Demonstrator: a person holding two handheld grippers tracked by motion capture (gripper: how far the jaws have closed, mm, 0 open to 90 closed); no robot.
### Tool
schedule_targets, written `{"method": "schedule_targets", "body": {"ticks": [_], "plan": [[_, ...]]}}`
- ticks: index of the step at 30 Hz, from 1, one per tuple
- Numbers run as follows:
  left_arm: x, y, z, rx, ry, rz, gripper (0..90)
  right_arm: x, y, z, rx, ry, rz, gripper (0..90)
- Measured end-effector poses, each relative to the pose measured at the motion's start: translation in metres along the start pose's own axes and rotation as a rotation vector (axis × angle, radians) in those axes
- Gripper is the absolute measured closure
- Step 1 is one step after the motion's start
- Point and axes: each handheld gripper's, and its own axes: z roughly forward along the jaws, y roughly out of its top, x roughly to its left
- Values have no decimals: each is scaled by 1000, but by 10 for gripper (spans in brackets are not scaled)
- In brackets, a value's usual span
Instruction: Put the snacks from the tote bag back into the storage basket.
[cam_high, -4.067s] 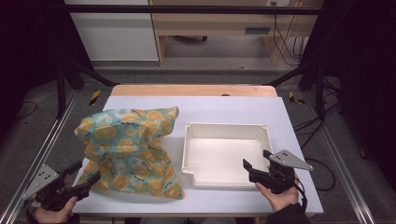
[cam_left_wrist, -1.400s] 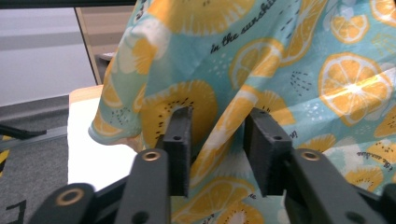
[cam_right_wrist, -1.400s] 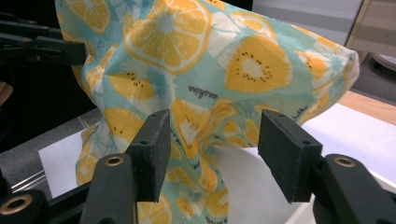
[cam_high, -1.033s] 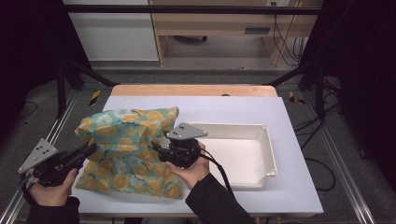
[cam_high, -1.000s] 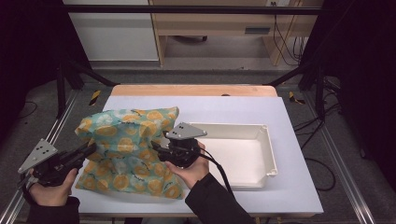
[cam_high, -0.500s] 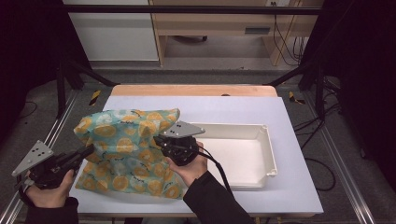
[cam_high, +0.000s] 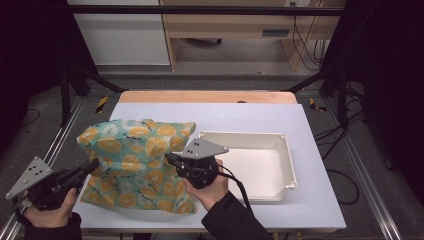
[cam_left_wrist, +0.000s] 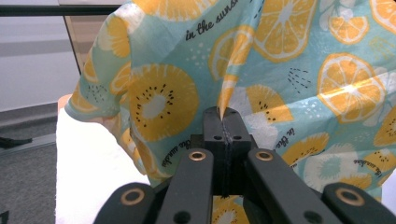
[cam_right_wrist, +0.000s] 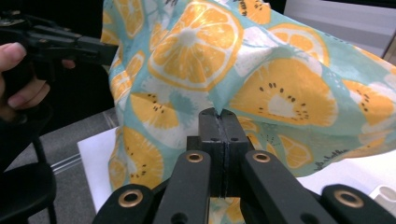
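Right of the cloth, a white tray (cam_high: 280, 150) sits empty on the white table (cam_high: 250, 112). Teal fabric printed with orange slices (cam_high: 135, 160) stands bunched at the table's left. Left gripper (cam_left_wrist: 223, 122) and right gripper (cam_right_wrist: 219, 120) each pinch a fold, jaws pressed together.

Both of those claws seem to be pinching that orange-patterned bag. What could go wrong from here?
The left claw and the right claw each pinch only a small fold of the fruit-print bag, so the thin cloth could slip out if lifted or pulled.

If the claws pull apart, the fabric might strain or tear at those pinch points.

The white tray sits right beside the bag; swinging the bag across might nudge it along the table.
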Motion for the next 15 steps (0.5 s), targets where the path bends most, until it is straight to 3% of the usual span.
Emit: {"method": "schedule_targets", "body": {"ticks": [7, 15], "plan": [[-2, -7, -6, -5, 1, 1, 900, 5, -9, -2, 4, 27, 10, 900], [-2, -20, -6, 23, -2, -13, 900, 5, -27, 12, 51, 49, 35, 900]]}}
